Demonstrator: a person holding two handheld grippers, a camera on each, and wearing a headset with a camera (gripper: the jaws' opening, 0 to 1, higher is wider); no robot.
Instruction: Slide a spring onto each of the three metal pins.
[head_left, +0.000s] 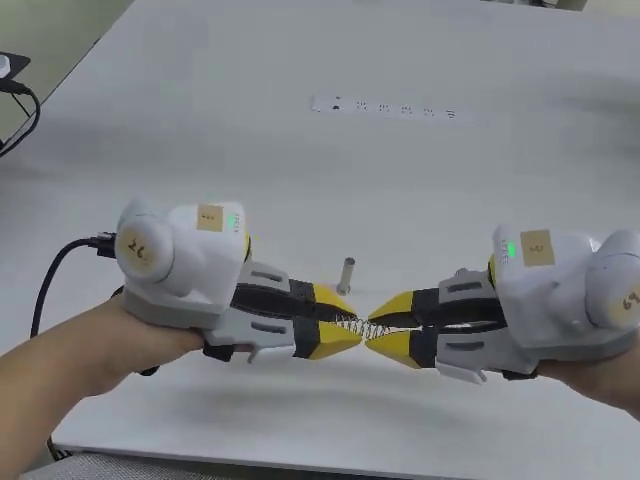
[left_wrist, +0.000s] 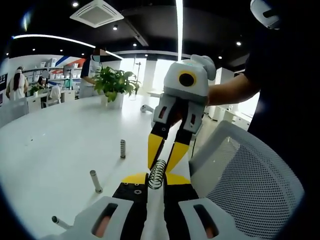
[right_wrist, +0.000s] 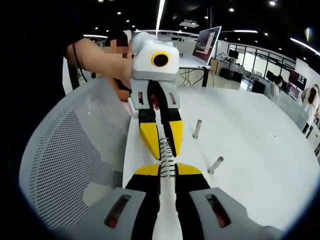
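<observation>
Head view: left gripper (head_left: 356, 325) and right gripper (head_left: 369, 328) each clamp an end of the level spring (head_left: 347, 321), upright pin (head_left: 347, 273) just beyond.

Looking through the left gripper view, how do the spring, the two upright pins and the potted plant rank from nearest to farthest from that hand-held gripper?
1. The spring, right between its jaws.
2. The nearer upright pin, on the table to the left.
3. The farther upright pin, beyond it, closer to centre.
4. The potted plant, far back on the table.
</observation>
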